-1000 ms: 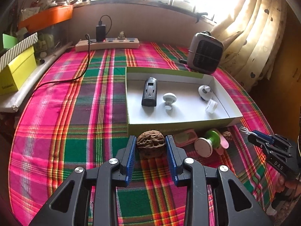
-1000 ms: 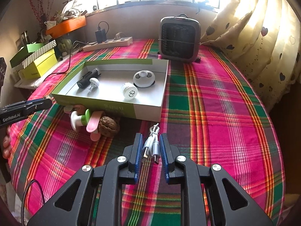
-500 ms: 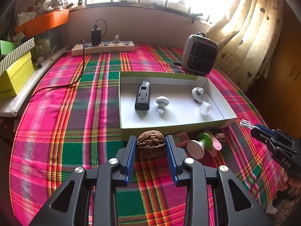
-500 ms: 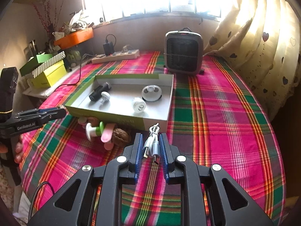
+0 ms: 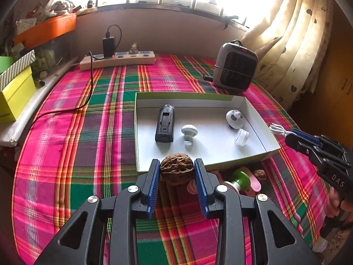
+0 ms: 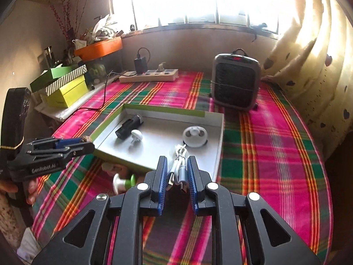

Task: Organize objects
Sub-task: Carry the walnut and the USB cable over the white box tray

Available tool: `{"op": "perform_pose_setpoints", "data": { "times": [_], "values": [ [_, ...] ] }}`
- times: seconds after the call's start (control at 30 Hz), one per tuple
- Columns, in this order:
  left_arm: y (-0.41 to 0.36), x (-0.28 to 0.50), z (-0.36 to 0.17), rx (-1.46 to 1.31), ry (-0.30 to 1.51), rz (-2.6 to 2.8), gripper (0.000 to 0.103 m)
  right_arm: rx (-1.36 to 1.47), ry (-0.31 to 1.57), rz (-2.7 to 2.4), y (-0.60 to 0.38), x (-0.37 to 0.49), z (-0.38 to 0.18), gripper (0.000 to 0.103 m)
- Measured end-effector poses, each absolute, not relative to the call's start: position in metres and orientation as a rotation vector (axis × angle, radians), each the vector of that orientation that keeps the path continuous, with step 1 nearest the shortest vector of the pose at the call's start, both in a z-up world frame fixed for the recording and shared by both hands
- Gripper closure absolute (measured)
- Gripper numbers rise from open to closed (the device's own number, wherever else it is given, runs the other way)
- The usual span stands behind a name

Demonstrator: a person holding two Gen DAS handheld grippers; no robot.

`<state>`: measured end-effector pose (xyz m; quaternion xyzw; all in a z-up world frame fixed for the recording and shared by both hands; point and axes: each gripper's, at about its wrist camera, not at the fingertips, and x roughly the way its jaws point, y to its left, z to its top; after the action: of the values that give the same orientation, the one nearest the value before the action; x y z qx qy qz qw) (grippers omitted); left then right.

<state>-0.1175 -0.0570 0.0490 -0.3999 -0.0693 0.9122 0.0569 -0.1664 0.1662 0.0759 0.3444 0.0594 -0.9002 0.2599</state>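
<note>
A walnut (image 5: 177, 172) is pinched by the left gripper (image 5: 177, 176), a coiled cable (image 6: 179, 165) by the right gripper (image 6: 176, 174). Both are held raised at the box (image 5: 260, 130), presumably for dropping in.

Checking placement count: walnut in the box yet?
Not yet. The walnut is clamped in the left gripper, raised at the box's near wall.

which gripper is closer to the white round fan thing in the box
Right. The right gripper, shut on the cable, sits just short of the fan; the left gripper holds the walnut at the box's opposite corner.
</note>
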Motion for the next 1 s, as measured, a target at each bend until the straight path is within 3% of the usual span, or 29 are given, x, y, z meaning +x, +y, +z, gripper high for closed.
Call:
{"op": "perform_pose_setpoints", "data": {
  "times": [1.0],
  "values": [
    [-0.057, -0.172, 0.023, -1.296, -0.2, 2.731, 0.074, 1.089, 0.27, -2.268, 0.077, -0.264, 0.043, 0.083]
  ]
}}
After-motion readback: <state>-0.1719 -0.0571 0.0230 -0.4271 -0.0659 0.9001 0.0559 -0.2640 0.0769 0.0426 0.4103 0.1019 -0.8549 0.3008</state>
